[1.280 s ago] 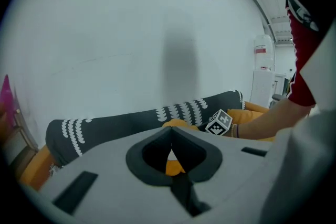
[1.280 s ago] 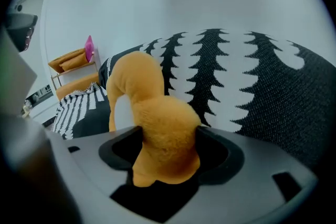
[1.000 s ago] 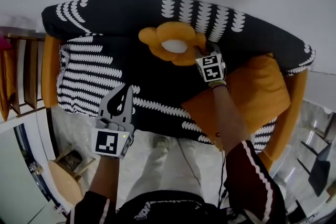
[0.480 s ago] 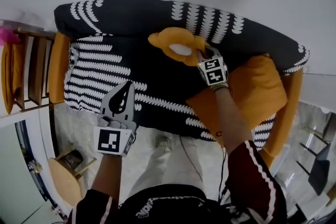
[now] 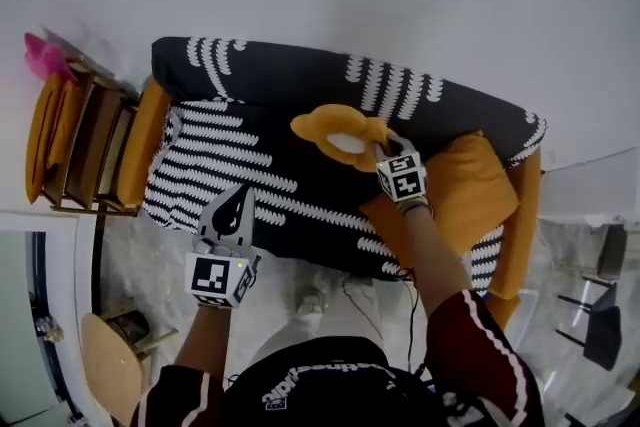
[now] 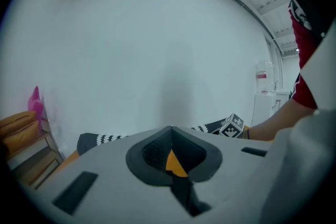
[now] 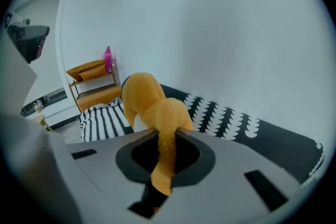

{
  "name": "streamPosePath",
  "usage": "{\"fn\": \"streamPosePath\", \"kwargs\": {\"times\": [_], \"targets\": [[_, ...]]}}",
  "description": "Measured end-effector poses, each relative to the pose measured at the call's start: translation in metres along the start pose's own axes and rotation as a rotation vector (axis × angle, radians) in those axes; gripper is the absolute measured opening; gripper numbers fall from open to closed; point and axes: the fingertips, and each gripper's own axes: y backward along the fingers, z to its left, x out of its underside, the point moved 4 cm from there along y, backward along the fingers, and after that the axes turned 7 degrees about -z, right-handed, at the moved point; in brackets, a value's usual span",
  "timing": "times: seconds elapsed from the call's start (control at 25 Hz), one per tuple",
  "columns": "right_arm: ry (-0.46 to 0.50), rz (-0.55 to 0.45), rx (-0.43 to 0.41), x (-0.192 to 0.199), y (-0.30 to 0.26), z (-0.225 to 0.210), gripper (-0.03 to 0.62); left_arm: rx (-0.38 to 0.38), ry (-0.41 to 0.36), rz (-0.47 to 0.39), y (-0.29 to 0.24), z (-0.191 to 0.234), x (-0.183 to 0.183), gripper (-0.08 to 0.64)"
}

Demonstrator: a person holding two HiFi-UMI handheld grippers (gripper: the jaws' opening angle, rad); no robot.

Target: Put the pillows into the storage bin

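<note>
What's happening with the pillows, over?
Left tongs shut, empty. Right tongs just closed on flower pillow, by a petal. Square orange pillow on sofa. No bin in sight.

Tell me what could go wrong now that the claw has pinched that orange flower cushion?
The right gripper, whose jaws have just been closing, pinches only a thin fold of the flower pillow. Most of the pillow sticks out free, so it might slip loose. No storage bin shows in any view, so the carry may be long. The left gripper is shut and holds nothing, so nothing supports the pillow from below.
</note>
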Motion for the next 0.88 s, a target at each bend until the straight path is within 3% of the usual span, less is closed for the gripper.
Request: {"fn": "streamPosePath", "kwargs": {"times": [0.2, 0.48, 0.68, 0.88], "targets": [[-0.063, -0.058, 0.012, -0.046, 0.059, 0.052, 0.031, -0.007, 0.055, -0.066, 0.047, 0.015, -0.027, 0.004], [-0.106, -0.165, 0.042, -0.106, 0.151, 0.118, 0.031, 0.01, 0.008, -0.158, 0.106, 0.026, -0.065, 0.004], [-0.118, -0.244, 0.067, -0.135, 0.221, 0.156, 0.032, 0.01, 0.051, -0.231, 0.139, 0.029, -0.079, 0.003], [-0.111, -0.319, 0.104, -0.151, 0.287, 0.188, 0.032, 0.068, 0.06, -0.274, 0.156, 0.018, -0.096, 0.003]]}}
